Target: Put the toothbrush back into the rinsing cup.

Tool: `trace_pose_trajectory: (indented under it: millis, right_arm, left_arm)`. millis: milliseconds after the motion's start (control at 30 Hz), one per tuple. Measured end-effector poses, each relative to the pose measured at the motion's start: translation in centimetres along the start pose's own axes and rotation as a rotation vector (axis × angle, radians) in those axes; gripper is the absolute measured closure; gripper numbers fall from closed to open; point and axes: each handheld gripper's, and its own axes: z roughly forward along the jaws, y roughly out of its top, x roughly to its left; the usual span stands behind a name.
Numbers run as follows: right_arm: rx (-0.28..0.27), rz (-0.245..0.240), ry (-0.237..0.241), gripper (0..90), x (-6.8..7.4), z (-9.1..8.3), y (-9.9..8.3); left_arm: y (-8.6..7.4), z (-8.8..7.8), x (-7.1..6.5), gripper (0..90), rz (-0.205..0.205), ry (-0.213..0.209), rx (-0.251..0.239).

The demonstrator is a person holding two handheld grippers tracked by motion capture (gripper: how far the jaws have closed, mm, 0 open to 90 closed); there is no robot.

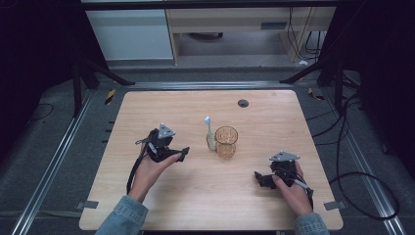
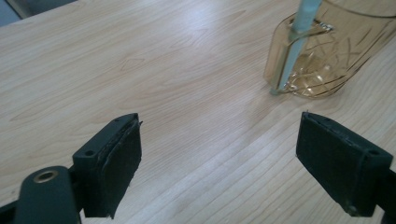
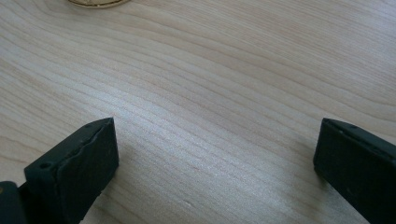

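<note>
- Wooden table: one amber cup, one toothbrush.
- Toothbrush stands in a holder on the cup's 9 o'clock side.
- Left gripper and right gripper: two, both released, nothing held.

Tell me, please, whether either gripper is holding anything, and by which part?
Nothing is held: the left gripper and right gripper both stand open over bare table, apart from the cup and toothbrush.

**One cluster mid-bench, open wood around it**

An amber glass with a toothbrush leaning at its left side stands mid-bench. The left tool sits near its left, the right tool nearer the front edge; bare wood lies between each and the glass. A small dark grommet lies flush at the back.
</note>
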Motion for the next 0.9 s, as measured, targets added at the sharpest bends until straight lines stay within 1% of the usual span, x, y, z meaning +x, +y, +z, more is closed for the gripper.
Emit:
trace_pose_trajectory:
  millis: [233, 533, 800, 900]
  right_arm:
    - [0.000, 0.000, 0.000, 0.4, 0.0, 0.0, 0.0]
    - [0.000, 0.001, 0.000, 0.4, 0.0, 0.0, 0.0]
    - [0.000, 0.001, 0.000, 0.4, 0.0, 0.0, 0.0]
    - [0.000, 0.001, 0.000, 0.4, 0.0, 0.0, 0.0]
  left_arm:
    - [-0.7, -0.3, 1.5, 12.6, -0.011, 0.024, 0.035]
    - [-2.1, -0.6, 3.5, 12.6, -0.028, 0.057, 0.078]
    - [-3.4, -0.8, 4.7, 12.6, -0.046, 0.075, 0.103]
    - [-3.7, -0.9, 5.0, 12.6, -0.048, 0.078, 0.106]
